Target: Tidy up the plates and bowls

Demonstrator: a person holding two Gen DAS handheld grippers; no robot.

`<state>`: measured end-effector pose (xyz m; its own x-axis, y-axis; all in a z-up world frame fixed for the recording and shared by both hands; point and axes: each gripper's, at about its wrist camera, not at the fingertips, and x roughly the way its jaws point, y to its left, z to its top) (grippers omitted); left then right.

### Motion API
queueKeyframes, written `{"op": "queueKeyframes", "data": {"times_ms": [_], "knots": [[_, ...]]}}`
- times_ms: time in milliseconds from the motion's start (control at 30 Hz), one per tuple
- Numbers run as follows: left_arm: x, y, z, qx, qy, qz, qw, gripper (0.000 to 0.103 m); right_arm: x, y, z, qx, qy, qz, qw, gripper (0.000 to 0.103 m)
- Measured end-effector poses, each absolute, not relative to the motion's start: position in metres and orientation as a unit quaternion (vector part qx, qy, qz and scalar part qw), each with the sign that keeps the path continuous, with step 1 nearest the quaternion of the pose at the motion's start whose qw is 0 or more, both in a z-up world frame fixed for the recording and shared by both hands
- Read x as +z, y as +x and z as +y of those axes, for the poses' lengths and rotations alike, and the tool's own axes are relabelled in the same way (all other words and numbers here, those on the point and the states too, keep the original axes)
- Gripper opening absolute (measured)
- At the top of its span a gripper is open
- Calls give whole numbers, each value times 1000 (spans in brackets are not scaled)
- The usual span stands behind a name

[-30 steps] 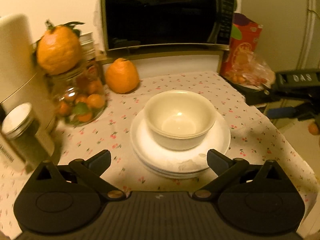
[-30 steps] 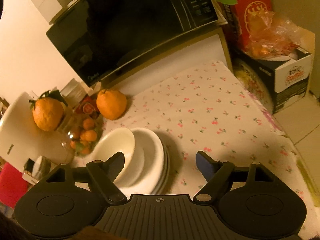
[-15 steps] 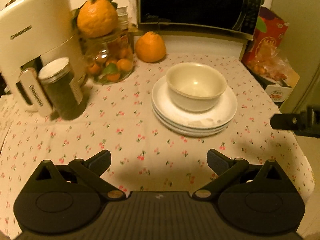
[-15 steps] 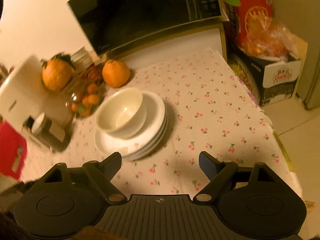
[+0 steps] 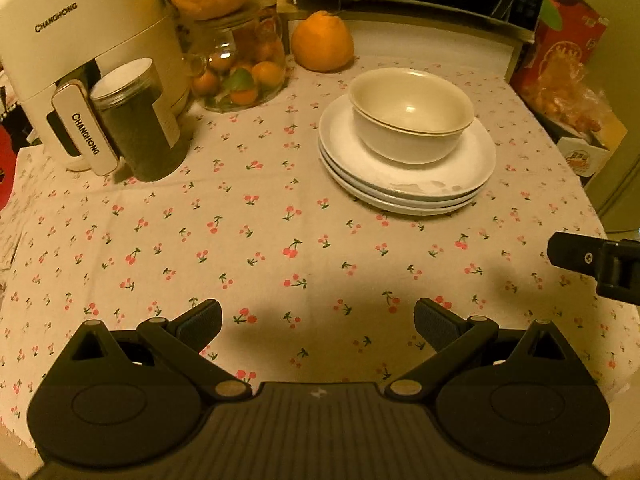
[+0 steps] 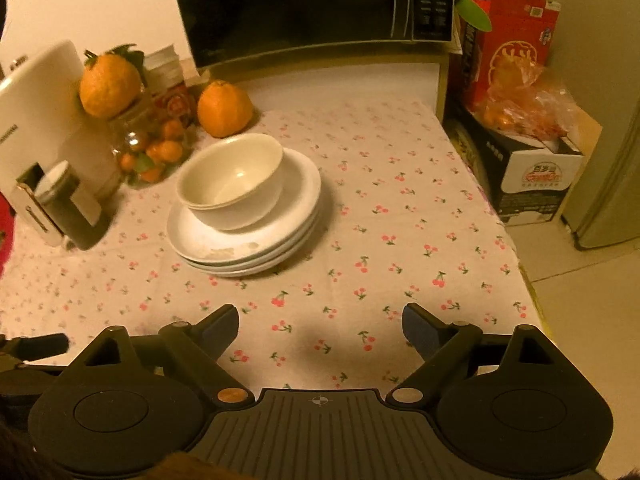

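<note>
Two nested cream bowls [image 5: 410, 114] sit on a stack of three white plates [image 5: 432, 184] on the cherry-print tablecloth [image 5: 280, 240]. They also show in the right wrist view, bowls [image 6: 230, 180] on plates [image 6: 280, 236]. My left gripper [image 5: 318, 322] is open and empty, hovering over the near part of the table, well short of the stack. My right gripper [image 6: 320, 322] is open and empty, near the table's front edge, to the right of the left one. Part of the right gripper [image 5: 600, 264] shows at the left wrist view's right edge.
A white appliance [image 5: 80, 52], a dark jar [image 5: 136, 124], a glass jar of small oranges [image 5: 236, 68] and a large orange [image 5: 322, 42] stand at the back left. A microwave [image 6: 312, 4] is behind. Boxes [image 6: 532, 168] stand beside the table's right edge.
Both grippers have pulled back from the stack toward the table's front; the bowls and plates look farther away. Nothing on the table has moved.
</note>
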<state>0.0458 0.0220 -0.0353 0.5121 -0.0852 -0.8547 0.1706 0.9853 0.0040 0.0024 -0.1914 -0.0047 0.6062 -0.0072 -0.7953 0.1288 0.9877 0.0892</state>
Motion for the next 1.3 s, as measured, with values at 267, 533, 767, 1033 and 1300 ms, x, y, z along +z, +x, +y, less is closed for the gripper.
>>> {"op": "queueKeyframes", "data": {"times_ms": [267,533,767,1033,1300], "knots": [[-34,44,23,-64,46,487,870,103,-6,2,-185,-28,61,450,891,92],[-31,41,21,-66,54,481,873,103,-6,1,-186,-30,63,452,889,93],[-32,40,17,-68,61,480,873,103,-8,1,-187,-28,65,456,887,93],[-32,40,17,-65,66,480,872,103,-8,1,-185,-24,63,457,887,93],[-32,39,17,-67,65,483,871,103,-8,1,-185,-25,63,457,887,93]]}}
